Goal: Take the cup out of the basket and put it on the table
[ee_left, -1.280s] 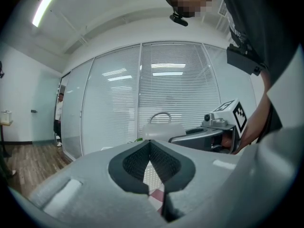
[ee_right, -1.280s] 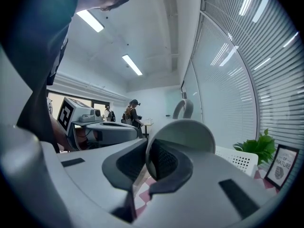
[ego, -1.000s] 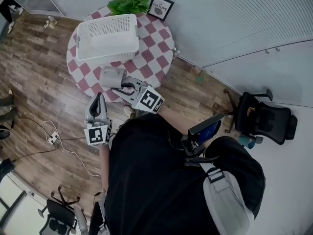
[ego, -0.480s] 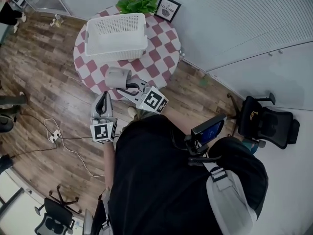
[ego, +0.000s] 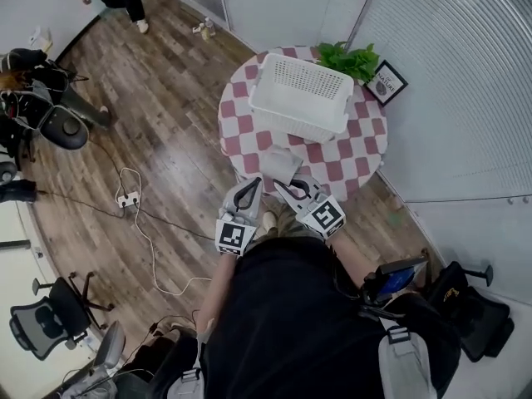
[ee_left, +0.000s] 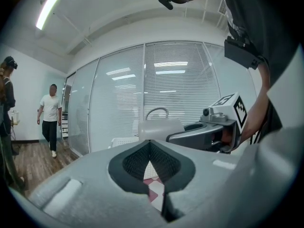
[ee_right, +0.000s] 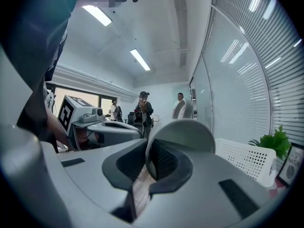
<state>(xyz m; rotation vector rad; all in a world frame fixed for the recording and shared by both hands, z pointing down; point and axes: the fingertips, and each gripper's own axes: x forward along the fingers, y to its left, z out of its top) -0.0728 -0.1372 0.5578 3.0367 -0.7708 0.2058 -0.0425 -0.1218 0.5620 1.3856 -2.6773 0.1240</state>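
Judging by how things lie, the first half is done: the cup [ego: 283,165] is out of the basket [ego: 296,120] and is seen on the person's side of it, at the near edge of the table [ego: 353,152]. It is pinched by its wall near the rim in the right gripper [ee_right: 149,152], pads closed on it. The cup seems tipped rather than upright, with the handle uppermost in the left gripper view. Whether it touches the cloth or hangs just above it cannot be told. The left gripper [ee_left: 150,144] is held just beside the right, further from the basket than the cup is, with pads pressed together and nothing between them. Nothing is seen inside the basket. Left to do, it is judged: the cup is to be stood on bare cloth clear of the basket, then the pinch released. Care is called for so near the edge, since a tipped cup could roll off.
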